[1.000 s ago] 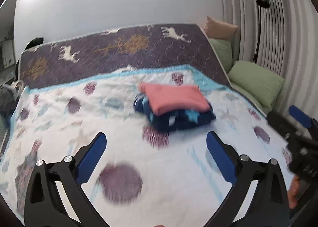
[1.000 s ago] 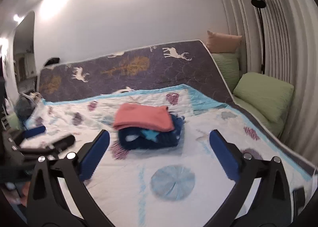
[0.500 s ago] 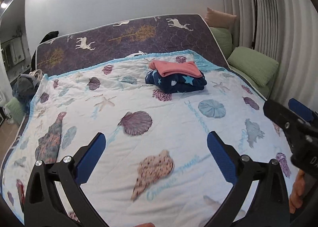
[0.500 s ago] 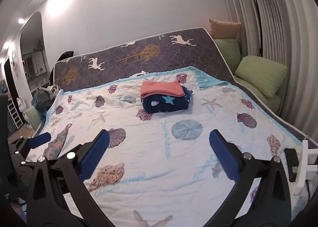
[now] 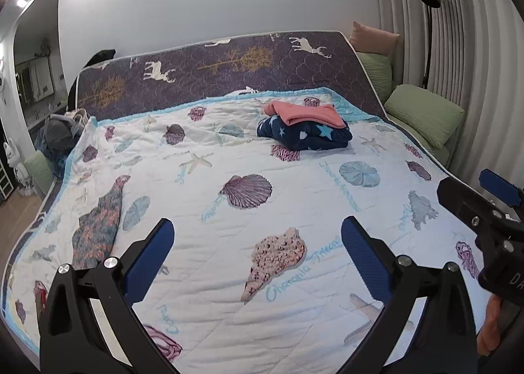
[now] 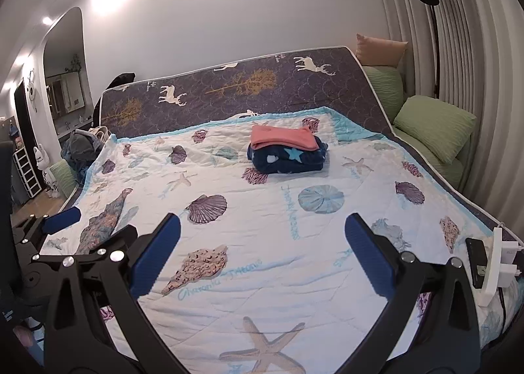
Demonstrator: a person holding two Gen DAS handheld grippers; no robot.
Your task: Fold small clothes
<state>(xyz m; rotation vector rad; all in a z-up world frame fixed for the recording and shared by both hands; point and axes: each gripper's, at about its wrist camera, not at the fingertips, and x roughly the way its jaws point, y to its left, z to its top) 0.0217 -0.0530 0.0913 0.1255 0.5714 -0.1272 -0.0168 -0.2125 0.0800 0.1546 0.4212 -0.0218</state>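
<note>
Left tool (image 5: 257, 249), jaws apart and empty; right tool (image 6: 262, 253), likewise; folded stack, pink garment (image 6: 283, 137) atop navy star-print garment (image 6: 288, 159), lay well ahead on the bed (image 6: 262, 226), long axis crosswise, probably nearer the right tool.

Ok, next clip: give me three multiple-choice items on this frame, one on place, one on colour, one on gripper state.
1. Where is the folded pile?
A. on the floor
B. on the quilt, toward the bed's far end
C. on a green pillow

2. What colour is the top garment?
A. coral pink
B. yellow
C. black

3. How are the grippers?
A. both open, empty
B. both shut on cloth
C. left shut, right open

B: the pile rests on the quilt.
A: the top garment is coral pink.
A: left gripper and right gripper gape, holding nothing.
</note>
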